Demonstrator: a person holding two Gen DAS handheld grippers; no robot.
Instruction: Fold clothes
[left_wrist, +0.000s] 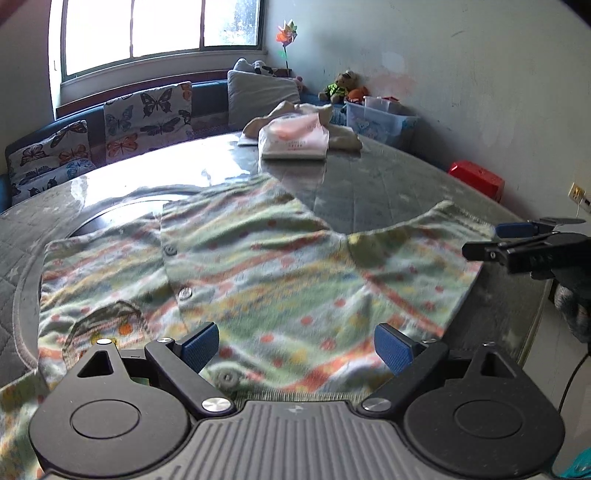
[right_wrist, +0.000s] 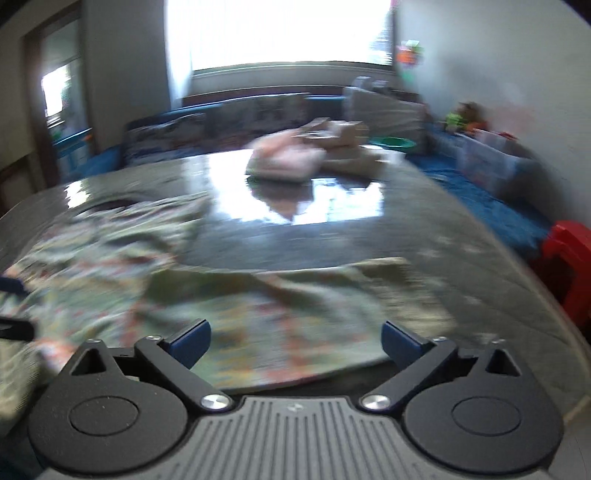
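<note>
A green patterned buttoned garment (left_wrist: 258, 266) lies spread on the round table (left_wrist: 369, 184), one sleeve reaching right. My left gripper (left_wrist: 297, 347) is open and empty, just above the garment's near part. My right gripper (right_wrist: 295, 341) is open and empty over the sleeve (right_wrist: 295, 295); this view is blurred. It also shows in the left wrist view (left_wrist: 517, 240) at the right edge, beside the sleeve end. The left gripper's tips (right_wrist: 11, 306) show at the right wrist view's left edge.
A folded pink garment (left_wrist: 295, 138) and a beige one (left_wrist: 340, 129) sit at the table's far side. A butterfly-cushioned bench (left_wrist: 110, 129), a clear storage box (left_wrist: 380, 118) and a red stool (left_wrist: 476, 179) stand around the table.
</note>
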